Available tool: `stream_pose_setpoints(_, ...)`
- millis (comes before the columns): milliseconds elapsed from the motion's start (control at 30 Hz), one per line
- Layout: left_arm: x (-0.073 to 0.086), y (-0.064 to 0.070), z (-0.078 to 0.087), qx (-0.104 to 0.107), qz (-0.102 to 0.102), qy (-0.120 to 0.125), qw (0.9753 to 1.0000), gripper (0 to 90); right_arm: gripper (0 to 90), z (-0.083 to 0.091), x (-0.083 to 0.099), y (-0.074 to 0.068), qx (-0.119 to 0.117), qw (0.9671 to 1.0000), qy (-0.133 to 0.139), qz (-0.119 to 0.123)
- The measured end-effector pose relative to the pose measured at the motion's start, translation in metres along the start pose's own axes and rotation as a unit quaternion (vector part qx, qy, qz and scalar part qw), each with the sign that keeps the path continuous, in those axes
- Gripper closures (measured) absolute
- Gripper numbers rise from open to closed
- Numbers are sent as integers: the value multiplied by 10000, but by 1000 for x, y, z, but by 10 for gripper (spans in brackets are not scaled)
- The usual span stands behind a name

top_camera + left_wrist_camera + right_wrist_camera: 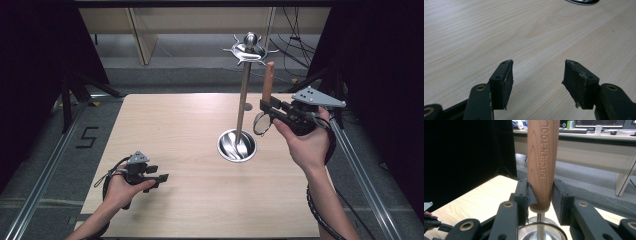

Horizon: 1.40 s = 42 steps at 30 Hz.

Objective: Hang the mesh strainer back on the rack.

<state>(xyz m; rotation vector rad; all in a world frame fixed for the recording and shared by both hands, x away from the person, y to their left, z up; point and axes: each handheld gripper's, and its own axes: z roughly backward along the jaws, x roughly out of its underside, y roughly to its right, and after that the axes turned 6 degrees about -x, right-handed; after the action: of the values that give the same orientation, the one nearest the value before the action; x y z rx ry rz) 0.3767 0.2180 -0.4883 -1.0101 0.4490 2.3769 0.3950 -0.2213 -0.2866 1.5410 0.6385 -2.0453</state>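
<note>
The right tool [266,111] is clamped on the wooden handle [542,167] of one mesh strainer [261,123], held upright, above the table [165,130] beside the one utensil stand [244,90]. The left tool [156,176] rests low over the table, jaws spread wide, empty. Risk: the tapered handle may slip downward through the pads; the mesh head may strike the stand's post and topple it.
</note>
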Motion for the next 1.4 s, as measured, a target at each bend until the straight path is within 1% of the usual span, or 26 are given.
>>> stream_pose_setpoints(33,0,0,0,-5,-2,0,10000,400,690,0,0,-1,-28,9999,-31,-103)
stream_pose_setpoints(67,0,0,0,-7,-2,3,10000,400,690,0,-1,-1,-23,9999,-35,-103)
stream_pose_setpoints(133,0,0,0,-6,-5,-2,10000,400,690,-1,-1,1,24,10000,41,70)
stream_pose_setpoints(167,0,0,-1,-18,12,16,10000,400,690,-1,-1,0,9,10000,20,6)
stream_pose_setpoints(200,0,0,0,-17,-22,-5,10000,400,690,-2,-1,1,21,9999,59,101)
stream_pose_setpoints(233,0,0,0,-16,-14,-1,10000,400,690,-2,-1,-2,-13,10000,28,-59)
stream_pose_setpoints(267,0,0,0,-3,-3,-2,10000,400,690,-2,-2,-2,-8,9999,-2,-101)
stream_pose_setpoints(300,0,0,0,-5,-2,-4,10000,400,690,-3,-2,-1,-1,10000,26,-16)
stream_pose_setpoints(367,0,0,0,-9,-9,-5,10000,400,690,-4,-2,-1,-11,10000,-5,-37)
stream_pose_setpoints(400,0,0,0,-9,-8,-4,10000,400,690,-4,-2,-2,-10,9999,-22,-113)
stream_pose_setpoints(533,0,0,0,-1,0,2,10000,400,690,-5,-3,-1,-37,10000,10,-60)
stream_pose_setpoints(633,0,0,0,-3,6,0,10000,400,690,-7,-3,-1,-65,9999,12,-143)
stream_pose_setpoints(700,1,0,0,-42,21,30,10000,400,690,-7,-3,0,-43,9999,39,-83)
stream_pose_setpoints(767,0,0,0,-28,19,12,10000,400,690,-8,-3,0,-34,10000,28,-78)
stream_pose_setpoints(900,0,0,0,-3,39,19,10000,400,690,-9,-3,0,-47,9999,27,-159)
stream_pose_setpoints(933,0,0,0,-2,42,20,10000,400,690,-10,-3,0,-39,9999,16,-153)
stream_pose_setpoints(967,0,0,0,-2,46,22,10000,400,690,-11,-3,2,-35,9999,97,1)
stream_pose_setpoints(1000,0,0,0,2,46,16,10000,400,690,-11,-4,1,-95,9999,24,-124)
stream_pose_setpoints(1067,1,0,0,-6,56,20,10000,400,690,-11,-4,1,-95,9999,8,-134)
stream_pose_setpoints(1133,1,0,0,-24,70,19,10000,400,690,-11,-4,0,-73,9998,0,-204)
stream_pose_setpoints(1167,1,0,0,-16,66,20,10000,400,690,-12,-5,0,-102,9998,8,-188)
stream_pose_setpoints(1200,1,0,0,-15,65,21,10000,400,690,-12,-5,0,-100,9998,11,-186)
stream_pose_setpoints(1233,1,0,0,-16,61,18,10000,400,690,-12,-5,1,-71,9999,18,-123)
stream_pose_setpoints(1300,1,-1,0,-13,21,-10,10000,400,690,-13,-5,1,-57,9999,-5,-131)
stream_pose_setpoints(1333,1,0,0,-9,57,15,10000,400,690,-14,-5,2,-54,9999,25,-82)
stream_pose_setpoints(1400,1,-1,0,-25,27,-3,10000,400,690,-16,-5,2,-71,9999,32,-67)
